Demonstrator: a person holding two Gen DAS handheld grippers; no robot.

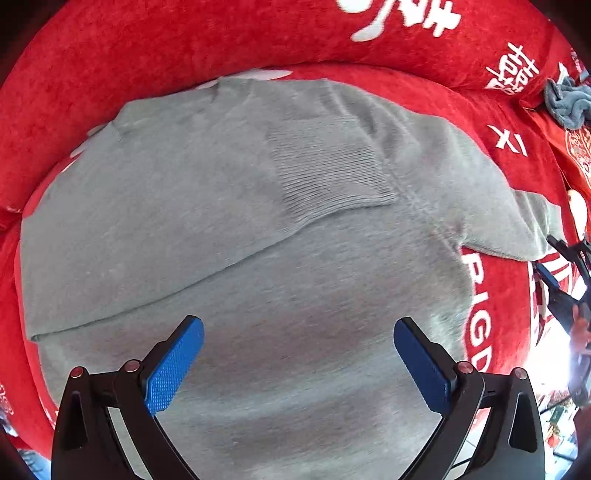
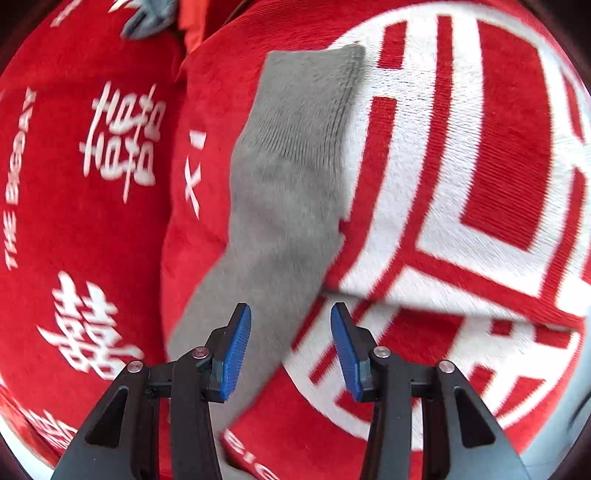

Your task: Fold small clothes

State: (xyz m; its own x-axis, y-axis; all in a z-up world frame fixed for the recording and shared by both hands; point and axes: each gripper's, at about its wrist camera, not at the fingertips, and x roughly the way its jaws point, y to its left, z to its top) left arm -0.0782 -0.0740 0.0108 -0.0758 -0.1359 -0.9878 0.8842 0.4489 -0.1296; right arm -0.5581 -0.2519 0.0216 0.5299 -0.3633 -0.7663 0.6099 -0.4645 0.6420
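Note:
A grey knitted sweater (image 1: pixel 236 229) lies flat on a red plush cover (image 1: pixel 110 55). One sleeve is folded across its body, with the ribbed cuff (image 1: pixel 328 173) near the middle. The other sleeve (image 1: pixel 524 225) stretches out to the right. My left gripper (image 1: pixel 298 328) is open and empty, just above the sweater's body. In the right wrist view the outstretched grey sleeve (image 2: pixel 288 177) runs away from me, cuff (image 2: pixel 314 62) at the far end. My right gripper (image 2: pixel 291 317) is open over that sleeve, its blue fingers on either side of it. It also shows at the right edge of the left wrist view (image 1: pixel 565 280).
The red cover (image 2: pixel 74 221) has white characters and lettering. A crumpled blue-grey cloth (image 1: pixel 567 101) lies at the far right, also in the right wrist view (image 2: pixel 147 18). A seam between two cushions runs beside the sleeve.

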